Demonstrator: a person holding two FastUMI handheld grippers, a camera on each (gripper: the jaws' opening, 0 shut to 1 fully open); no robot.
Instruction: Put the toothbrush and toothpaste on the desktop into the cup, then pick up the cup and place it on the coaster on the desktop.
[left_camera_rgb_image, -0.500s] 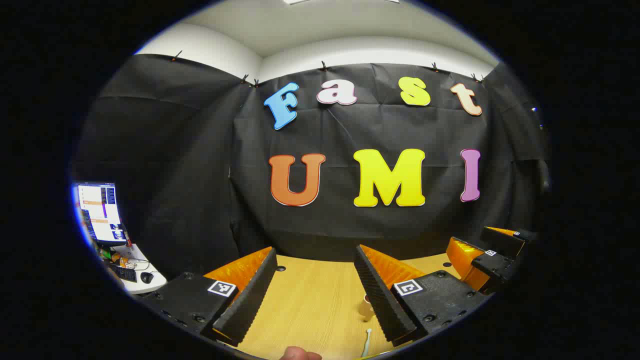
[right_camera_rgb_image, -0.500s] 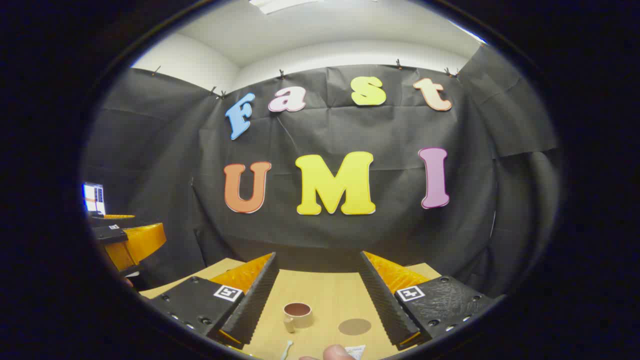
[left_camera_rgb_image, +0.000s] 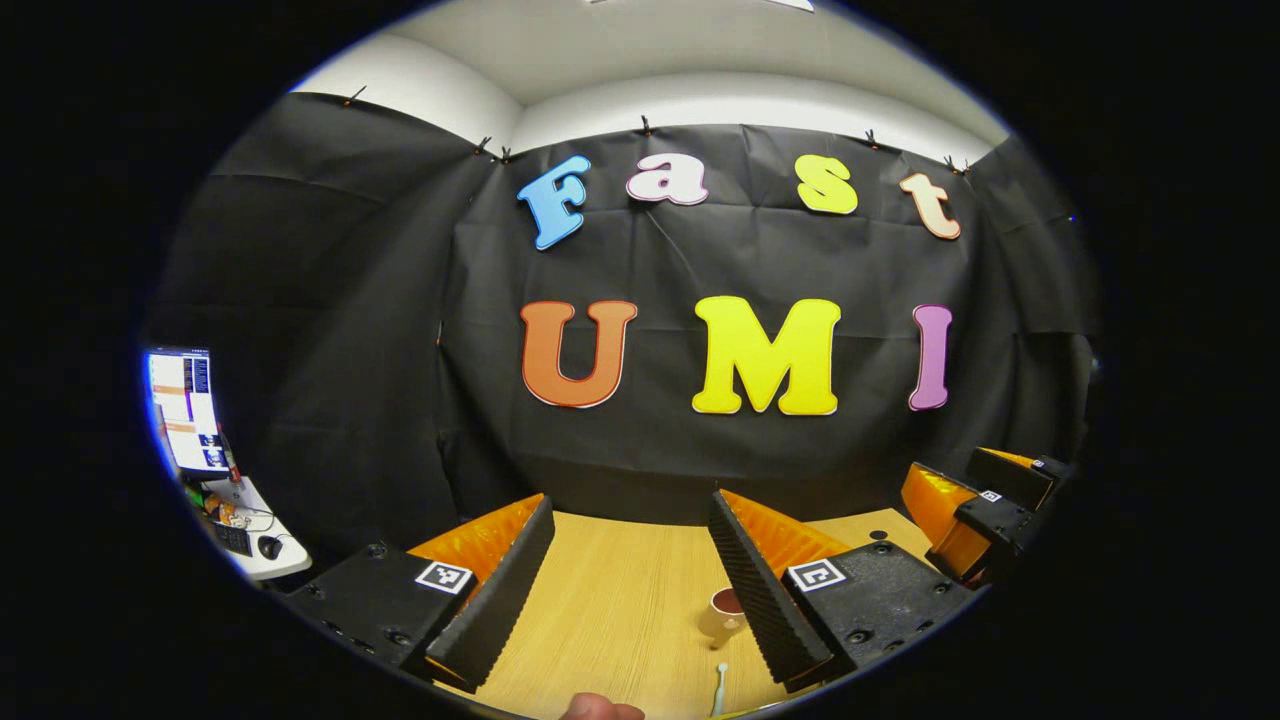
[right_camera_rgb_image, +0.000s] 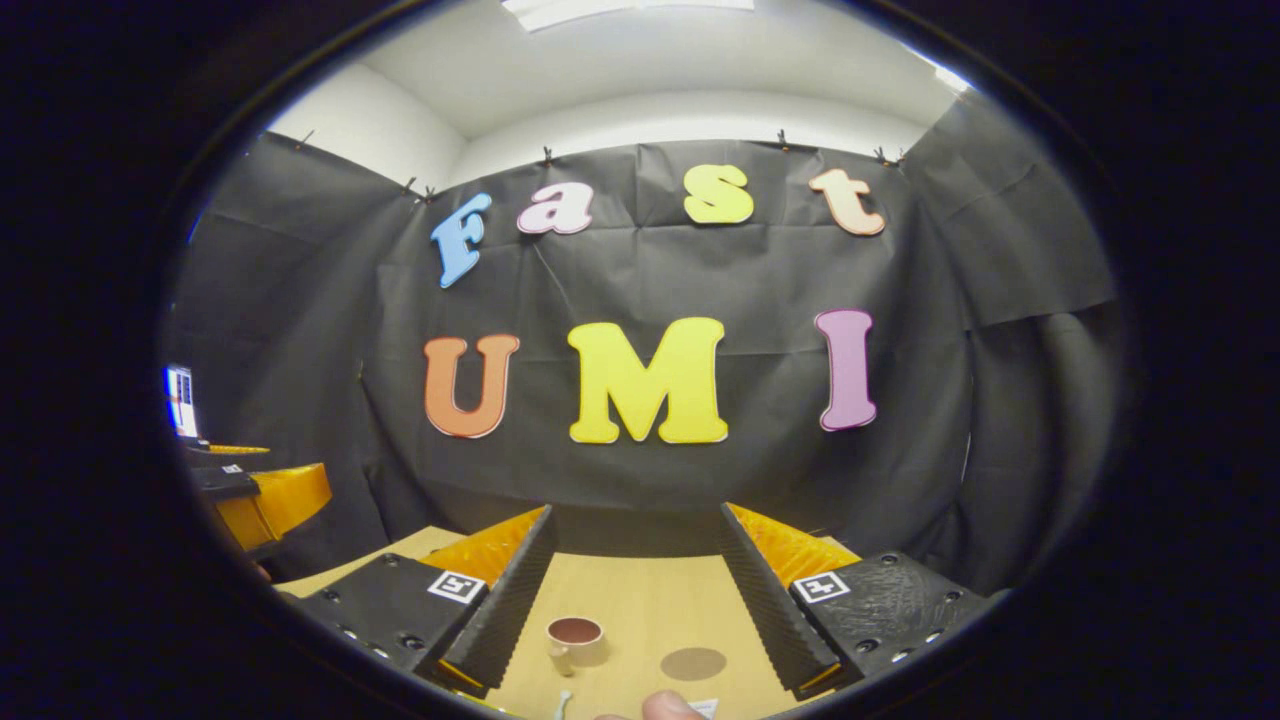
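Both claws, left and right, are being held wide open above the desk, nothing gripped, with cup sitting beside coaster and toothbrush lying nearby.

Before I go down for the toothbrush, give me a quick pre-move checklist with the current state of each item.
1. Left gripper open with nothing between the fingers: ok.
2. Right gripper open with nothing between the fingers: ok.
3. Cup upright on the desktop, mouth free: ok.
4. Coaster bare, lying beside the cup and apart from it: ok.
5. Toothbrush located: only its tip shows at the bottom edge of the left gripper view, so its full lie: cannot tell.
6. Toothpaste located: a small white corner at the bottom edge of the right gripper view may be it: cannot tell.
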